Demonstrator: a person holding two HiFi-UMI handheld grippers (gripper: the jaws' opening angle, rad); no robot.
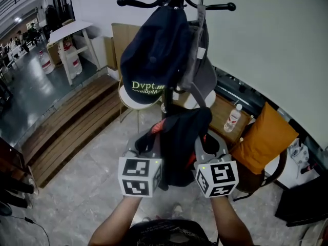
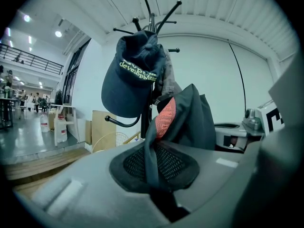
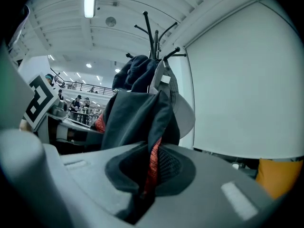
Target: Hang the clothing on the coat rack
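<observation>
L gripper & R gripper sit lower centre of head view. Both have jaws clamped on the dark garment w/ orange-red lining, which is bunched between them in front of the coat rack pole. Navy cap & grey item hang from rack pegs, upper centre. Orange cushion is at right.

I am in a large, open hall used as a workspace.
A railed mezzanine, a strip ceiling light, distant people, a white table and a wooden platform surround me.
</observation>
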